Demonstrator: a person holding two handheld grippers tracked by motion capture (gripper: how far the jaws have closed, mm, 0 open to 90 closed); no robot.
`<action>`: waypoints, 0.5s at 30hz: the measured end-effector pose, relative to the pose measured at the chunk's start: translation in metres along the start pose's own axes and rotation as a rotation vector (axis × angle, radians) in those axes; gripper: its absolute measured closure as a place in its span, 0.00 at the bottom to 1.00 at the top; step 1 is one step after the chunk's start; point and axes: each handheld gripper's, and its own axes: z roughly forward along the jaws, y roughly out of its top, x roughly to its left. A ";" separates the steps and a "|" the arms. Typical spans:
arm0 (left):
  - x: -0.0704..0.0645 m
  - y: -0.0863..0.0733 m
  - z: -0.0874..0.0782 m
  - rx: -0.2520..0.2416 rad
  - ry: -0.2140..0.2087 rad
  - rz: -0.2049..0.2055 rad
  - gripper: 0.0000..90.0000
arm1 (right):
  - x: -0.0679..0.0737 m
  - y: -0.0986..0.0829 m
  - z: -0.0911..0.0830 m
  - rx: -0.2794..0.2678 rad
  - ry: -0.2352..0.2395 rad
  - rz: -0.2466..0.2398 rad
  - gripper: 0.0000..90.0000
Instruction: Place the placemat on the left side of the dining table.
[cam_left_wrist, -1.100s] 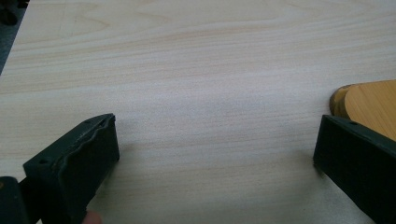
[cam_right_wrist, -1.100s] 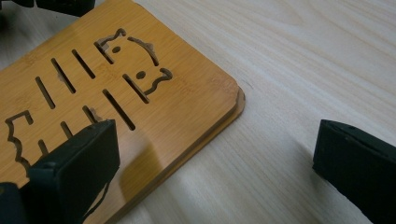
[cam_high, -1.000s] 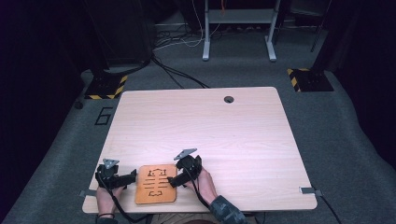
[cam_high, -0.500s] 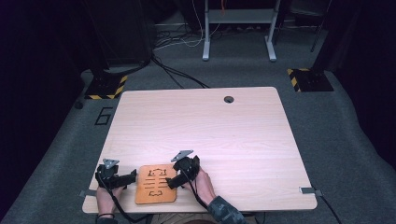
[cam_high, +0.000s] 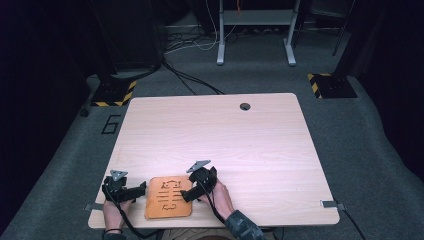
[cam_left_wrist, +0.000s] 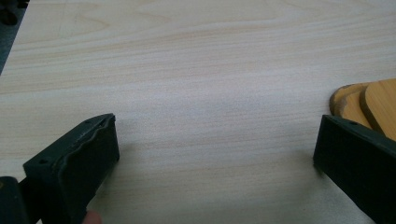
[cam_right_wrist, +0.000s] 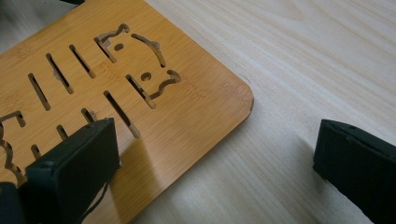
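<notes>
Two grippers are held low at the table's (cam_high: 260, 145) six-o'clock edge. The left gripper (cam_high: 140, 189) is aimed toward three o'clock, jaws spread wide, empty. Between both lies the wooden board (cam_high: 169, 197), flat, its long axis running twelve to six. The right gripper (cam_high: 188, 194), wide open, straddles the board's corner, aimed toward seven o'clock.

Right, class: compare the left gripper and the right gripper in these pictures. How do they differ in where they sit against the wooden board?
The left gripper has bare table between its jaws, the wooden board just past one jaw; the right gripper straddles the board's corner, one jaw over its cut-out pattern. In the high view, the left gripper sits at the board's left edge, the right gripper at its right. Both are open.
</notes>
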 end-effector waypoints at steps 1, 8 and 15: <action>0.000 0.000 0.000 0.000 0.000 0.000 0.00 | -0.001 -0.001 0.000 -0.003 -0.001 -0.004 0.00; 0.000 0.000 0.000 0.000 0.000 0.000 0.00 | -0.004 -0.005 -0.003 -0.016 0.002 -0.002 0.00; 0.000 0.000 0.000 0.000 -0.001 0.000 0.00 | -0.005 -0.008 -0.004 -0.034 0.004 -0.001 0.00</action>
